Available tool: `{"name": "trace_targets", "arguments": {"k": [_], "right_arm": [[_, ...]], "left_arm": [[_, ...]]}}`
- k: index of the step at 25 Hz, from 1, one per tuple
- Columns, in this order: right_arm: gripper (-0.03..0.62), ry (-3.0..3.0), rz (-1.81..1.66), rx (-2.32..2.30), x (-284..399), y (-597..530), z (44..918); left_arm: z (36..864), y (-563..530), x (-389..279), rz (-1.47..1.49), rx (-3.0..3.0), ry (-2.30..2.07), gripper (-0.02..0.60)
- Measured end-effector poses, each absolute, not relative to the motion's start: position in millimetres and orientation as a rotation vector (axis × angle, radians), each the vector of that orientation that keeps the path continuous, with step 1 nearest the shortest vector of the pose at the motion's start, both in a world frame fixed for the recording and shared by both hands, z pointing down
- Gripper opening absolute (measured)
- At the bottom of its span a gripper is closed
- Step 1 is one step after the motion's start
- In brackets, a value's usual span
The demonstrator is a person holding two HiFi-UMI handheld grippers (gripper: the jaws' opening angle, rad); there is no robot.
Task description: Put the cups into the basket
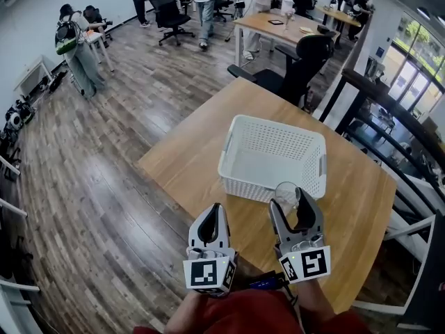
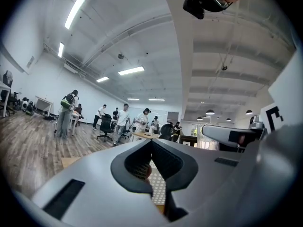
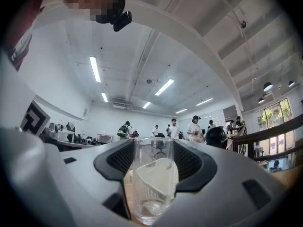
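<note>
A clear glass cup (image 1: 286,194) is held upright between the jaws of my right gripper (image 1: 290,204), just above the near rim of the white plastic basket (image 1: 243,140). In the right gripper view the cup (image 3: 153,181) fills the gap between the jaws of the right gripper (image 3: 154,146), which is shut on it. The basket stands on the wooden table (image 1: 201,158), and nothing shows inside it. My left gripper (image 1: 215,211) hovers over the table's near edge, to the left of the right one, shut and holding nothing. In the left gripper view the left gripper (image 2: 151,143) has its jaws meeting, with a strip of basket (image 2: 159,191) showing below.
A black office chair (image 1: 300,65) stands at the table's far side. A dark railing (image 1: 396,113) runs along the right. Wooden floor (image 1: 104,186) drops away left of the table. Several people and another desk (image 1: 274,25) are far back.
</note>
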State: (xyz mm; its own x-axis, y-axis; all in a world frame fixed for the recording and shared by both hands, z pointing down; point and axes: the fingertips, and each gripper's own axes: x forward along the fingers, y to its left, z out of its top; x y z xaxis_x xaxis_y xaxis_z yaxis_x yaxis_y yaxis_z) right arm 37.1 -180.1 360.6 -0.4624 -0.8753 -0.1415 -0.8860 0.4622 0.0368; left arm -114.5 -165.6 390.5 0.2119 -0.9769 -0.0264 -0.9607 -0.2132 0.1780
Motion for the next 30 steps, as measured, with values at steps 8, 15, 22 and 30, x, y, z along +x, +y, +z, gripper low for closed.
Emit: {"name": "trace_targets", "arguments": {"k": [8, 15, 22, 30], "right_arm": [[0.267, 2.553, 0.202, -1.676, 16, -196, 353], [0.267, 2.518, 0.227, -1.749, 9, -210, 349], [0.267, 2.551, 0.224, -1.748, 14, -242, 354], [0.267, 2.616, 0.228, -1.754, 29, -278, 362]], "left_arm": [[379, -192, -132, -0.202, 2.467, -1.803, 0.006], [376, -209, -148, -0.214, 2.510, -1.722, 0.006], [381, -226, -151, -0.205, 2.462, -1.724, 0.006], [384, -237, -140, -0.202, 2.428, -1.748, 0.006]]}}
